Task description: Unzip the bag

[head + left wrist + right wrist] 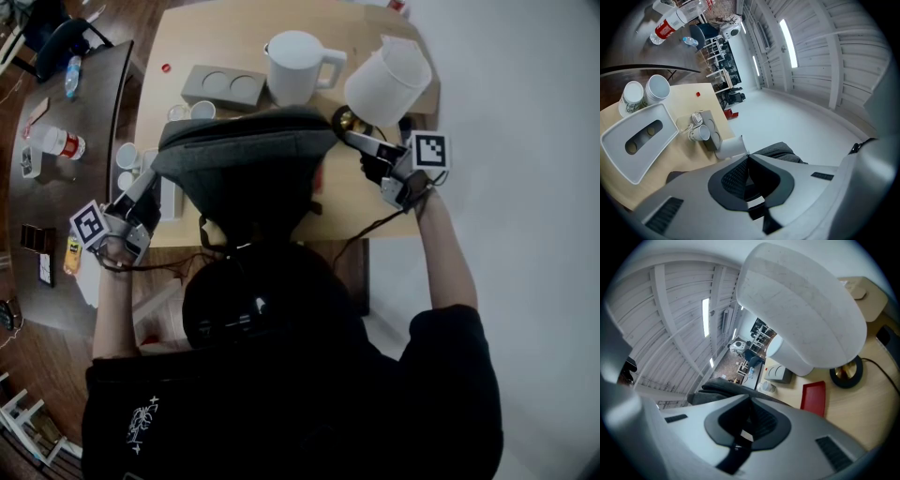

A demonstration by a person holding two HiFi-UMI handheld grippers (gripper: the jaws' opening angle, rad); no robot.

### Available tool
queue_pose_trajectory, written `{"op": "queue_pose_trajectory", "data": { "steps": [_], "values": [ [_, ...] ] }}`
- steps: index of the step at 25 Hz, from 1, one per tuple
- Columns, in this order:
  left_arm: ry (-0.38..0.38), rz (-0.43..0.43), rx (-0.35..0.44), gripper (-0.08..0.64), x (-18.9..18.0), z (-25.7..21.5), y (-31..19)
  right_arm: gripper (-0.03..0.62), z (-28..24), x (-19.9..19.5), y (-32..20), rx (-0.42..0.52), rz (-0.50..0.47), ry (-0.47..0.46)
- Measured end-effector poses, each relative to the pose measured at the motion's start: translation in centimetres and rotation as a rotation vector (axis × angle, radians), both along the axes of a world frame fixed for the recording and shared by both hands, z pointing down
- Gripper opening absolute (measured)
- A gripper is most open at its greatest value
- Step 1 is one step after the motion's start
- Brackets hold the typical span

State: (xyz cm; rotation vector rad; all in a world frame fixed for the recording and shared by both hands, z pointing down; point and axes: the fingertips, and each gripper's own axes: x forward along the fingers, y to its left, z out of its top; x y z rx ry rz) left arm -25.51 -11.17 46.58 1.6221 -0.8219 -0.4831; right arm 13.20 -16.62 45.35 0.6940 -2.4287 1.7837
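Left hand-held gripper: jaws closed, pads together at the tips. I cannot tell whether any fabric is pinched between them. From the head view its tip sits at the left end of the bag, touching or just beside it.

Right hand-held gripper: jaws also closed, pads meeting. Here too I cannot tell whether anything is pinched. Its tip is at the bag's right upper corner, next to the lamp's brass base.

Bag: grey, lying on the near edge of the desk, between my two grippers and directly in front of me. A dark band, perhaps the zip line, runs along its far top edge; I cannot make out the slider.

Beyond the bag:
- white jug, upright, at the middle of the desk;
- white lamp shade, tilted, to the right of the jug;
- grey block with two round recesses, left of the jug;
- red tray, flat on the desk by the lamp base;
- white cups and a white tray at the desk's left side.
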Motion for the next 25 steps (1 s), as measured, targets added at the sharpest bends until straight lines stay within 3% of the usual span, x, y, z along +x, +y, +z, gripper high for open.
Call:
{"op": "queue_pose_trajectory", "data": {
  "steps": [25],
  "values": [
    [-0.001, -0.002, -0.023, 0.003, -0.3, 1.1, 0.2, 0.012, 1.7, 0.3, 0.3, -0.040, 0.013, 0.000]
  ]
}}
